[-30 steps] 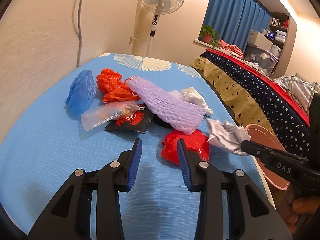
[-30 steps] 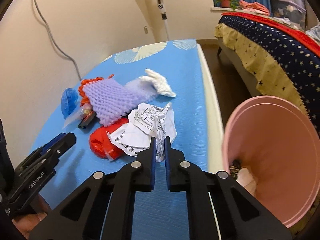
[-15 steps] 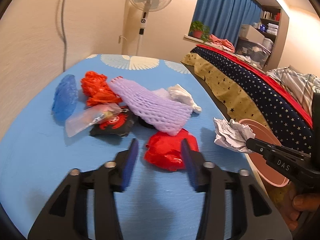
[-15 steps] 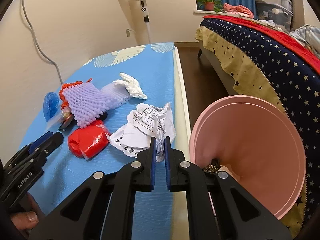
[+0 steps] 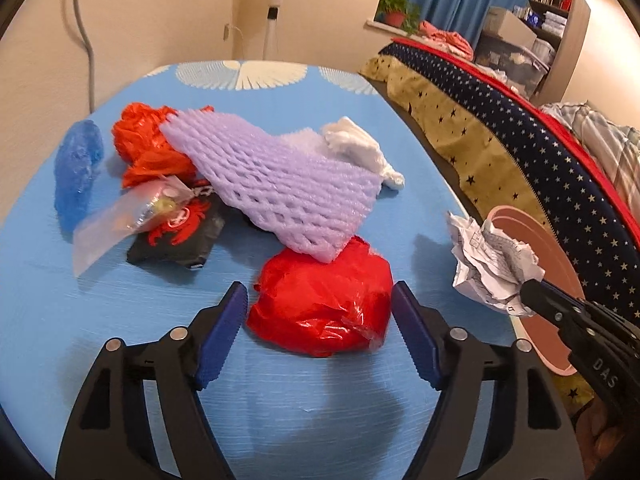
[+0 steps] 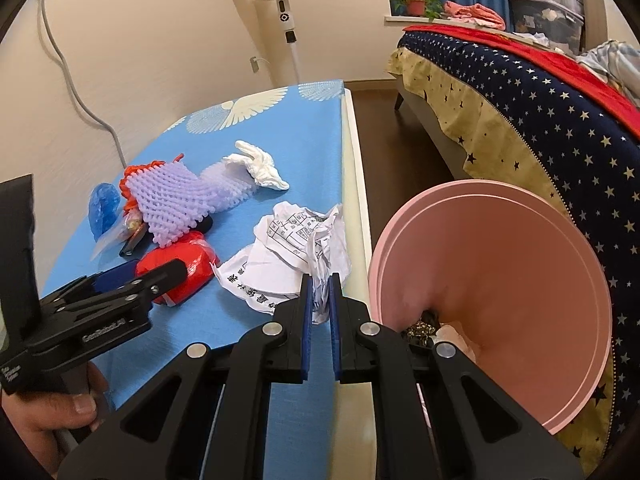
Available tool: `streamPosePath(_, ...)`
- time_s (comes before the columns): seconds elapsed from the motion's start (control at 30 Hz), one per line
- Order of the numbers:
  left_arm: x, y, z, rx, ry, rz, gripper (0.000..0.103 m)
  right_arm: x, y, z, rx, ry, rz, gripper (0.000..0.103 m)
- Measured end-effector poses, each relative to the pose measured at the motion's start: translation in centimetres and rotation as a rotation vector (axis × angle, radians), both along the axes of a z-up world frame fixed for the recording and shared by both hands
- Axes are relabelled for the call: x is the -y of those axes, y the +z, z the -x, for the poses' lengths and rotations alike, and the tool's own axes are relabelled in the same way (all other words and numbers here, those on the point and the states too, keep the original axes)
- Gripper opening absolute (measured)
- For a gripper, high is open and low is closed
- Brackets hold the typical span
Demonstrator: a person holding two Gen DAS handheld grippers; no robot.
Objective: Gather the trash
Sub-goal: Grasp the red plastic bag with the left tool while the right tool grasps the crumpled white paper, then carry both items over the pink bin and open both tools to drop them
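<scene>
Across the room on the right, bed [image 6: 560, 128] w/ starry navy cover, well apart from the action. Next biggest: blue table [image 5: 280, 400], trash piled on its middle. Just off the table's right edge sits the pink bin [image 6: 520, 280], mouth tipped toward the camera, some scraps visible at the bottom.

On the table: purple foam net [image 5: 280, 184] draped over the heap, its lower corner lying on the red plastic bag [image 5: 324, 308]. Orange bag [image 5: 148, 148] behind the net, blue bag [image 5: 76, 172] at far left, black packet w/ red crab print [image 5: 176, 240] under a clear pouch [image 5: 120, 224], white tissue [image 5: 360, 152] at the net's far end.

Left gripper [image 5: 320, 332] spread wide, 2 blue pads either side of the red bag, holding nothing; can't tell if the pads touch it.

Right gripper [image 6: 319, 300] clamped tight on the crumpled printed paper [image 6: 296, 252], paper lifted near the table's right edge, just beside the bin rim.
</scene>
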State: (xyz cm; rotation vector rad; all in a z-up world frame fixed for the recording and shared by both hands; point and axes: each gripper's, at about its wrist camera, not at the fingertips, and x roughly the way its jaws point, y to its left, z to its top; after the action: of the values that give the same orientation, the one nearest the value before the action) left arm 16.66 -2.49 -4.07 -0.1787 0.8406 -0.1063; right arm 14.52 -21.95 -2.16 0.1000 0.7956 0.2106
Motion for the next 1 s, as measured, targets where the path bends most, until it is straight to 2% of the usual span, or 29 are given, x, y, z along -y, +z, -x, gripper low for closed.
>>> streamPosePath(0.13, -0.1, 0.0, 0.5, 0.006, -0.008, 0.006, 0.063, 0.0, 0.1, 0.3, 0.004, 0.006, -0.002, 0.008)
streamPosePath(0.17, -0.1, 0.1, 0.7, 0.009, -0.011, 0.005, 0.06, 0.0, 0.1, 0.4, 0.005, 0.007, -0.001, 0.008)
streamPosePath(0.2, -0.1, 0.2, 1.0, 0.017, -0.011, -0.002, 0.052, -0.1, 0.2, 0.5, 0.008, 0.008, 0.0, 0.008)
streamPosePath(0.27, -0.3, 0.6, 1.7, 0.03, -0.006, -0.002, 0.049, -0.1, 0.4, 0.8, 0.015, 0.013, 0.003, 0.008)
streamPosePath(0.4, -0.7, 0.9, 2.8, 0.037, 0.005, -0.019, 0.048, -0.1, 0.6, 1.4, 0.026, 0.019, 0.013, 0.008)
streamPosePath(0.63, -0.9, 2.6, 5.3, 0.107, 0.023, -0.057, 0.047, 0.4, 1.5, 3.0, 0.053, 0.018, 0.029, 0.008)
streamPosePath(1.0, -0.7, 4.0, 8.4, 0.172, 0.024, -0.073, 0.047, 1.4, 2.6, 5.5, 0.105, 0.01, 0.078, 0.008)
